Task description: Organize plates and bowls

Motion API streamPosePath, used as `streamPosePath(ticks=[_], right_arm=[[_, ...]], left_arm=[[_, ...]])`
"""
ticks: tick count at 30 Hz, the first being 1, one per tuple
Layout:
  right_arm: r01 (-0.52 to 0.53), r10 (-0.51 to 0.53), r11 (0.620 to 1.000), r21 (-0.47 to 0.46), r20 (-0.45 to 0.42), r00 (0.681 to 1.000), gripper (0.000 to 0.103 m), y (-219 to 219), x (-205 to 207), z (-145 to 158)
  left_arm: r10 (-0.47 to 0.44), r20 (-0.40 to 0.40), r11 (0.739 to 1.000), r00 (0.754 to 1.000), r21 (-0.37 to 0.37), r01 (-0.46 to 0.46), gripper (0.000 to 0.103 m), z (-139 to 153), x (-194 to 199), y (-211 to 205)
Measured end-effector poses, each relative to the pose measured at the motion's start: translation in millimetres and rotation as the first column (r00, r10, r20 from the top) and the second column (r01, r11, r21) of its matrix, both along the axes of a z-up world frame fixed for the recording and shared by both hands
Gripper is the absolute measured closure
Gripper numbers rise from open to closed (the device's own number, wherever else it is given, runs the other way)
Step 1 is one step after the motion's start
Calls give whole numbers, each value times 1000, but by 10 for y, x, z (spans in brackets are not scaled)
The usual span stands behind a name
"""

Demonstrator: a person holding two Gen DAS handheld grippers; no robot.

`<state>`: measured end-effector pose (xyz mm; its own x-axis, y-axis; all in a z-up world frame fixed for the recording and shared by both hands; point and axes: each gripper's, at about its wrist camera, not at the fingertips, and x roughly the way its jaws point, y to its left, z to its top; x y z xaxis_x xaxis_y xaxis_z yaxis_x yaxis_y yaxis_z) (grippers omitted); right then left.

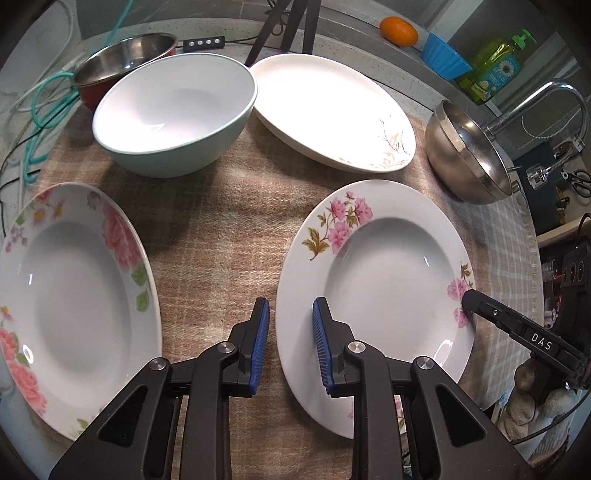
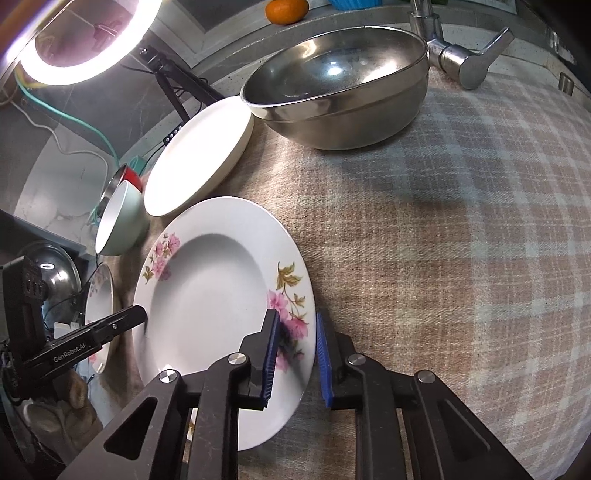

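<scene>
A flowered deep plate [image 1: 380,291] lies on the plaid cloth; it also shows in the right wrist view [image 2: 210,306]. My left gripper [image 1: 291,339] is open and straddles its left rim, one finger over the plate, one over the cloth. My right gripper [image 2: 297,354] is open and straddles its right rim. A second flowered plate [image 1: 70,314] lies at the left. A pale green bowl [image 1: 177,114], a cream plate [image 1: 332,110] and a steel bowl [image 1: 465,155] stand farther back.
A red-and-steel bowl [image 1: 125,62] stands behind the green bowl. Cables [image 1: 40,122] lie at the far left. A tap [image 2: 461,55], an orange [image 1: 399,31] and a soap bottle [image 1: 495,66] are at the back. A ring light [image 2: 74,44] stands at the far left of the right wrist view.
</scene>
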<state>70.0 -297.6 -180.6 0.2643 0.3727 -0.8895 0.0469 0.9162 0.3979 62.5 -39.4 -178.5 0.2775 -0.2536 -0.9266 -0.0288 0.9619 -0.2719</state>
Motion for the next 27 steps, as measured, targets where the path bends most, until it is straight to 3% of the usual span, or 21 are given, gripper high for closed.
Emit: streamPosePath(ticks=[9,27], right_arm=[[9,-8,999,31,-17,1000,85,-52,4,-15],[-2,2,1000,9,-29,1000,85,13,-32,-7]], left_arm=[[-2,-32,999,999,-54,0,80,-54,33,33],[-22,-38,999,999,-27,21,80,-26,-40,-6]])
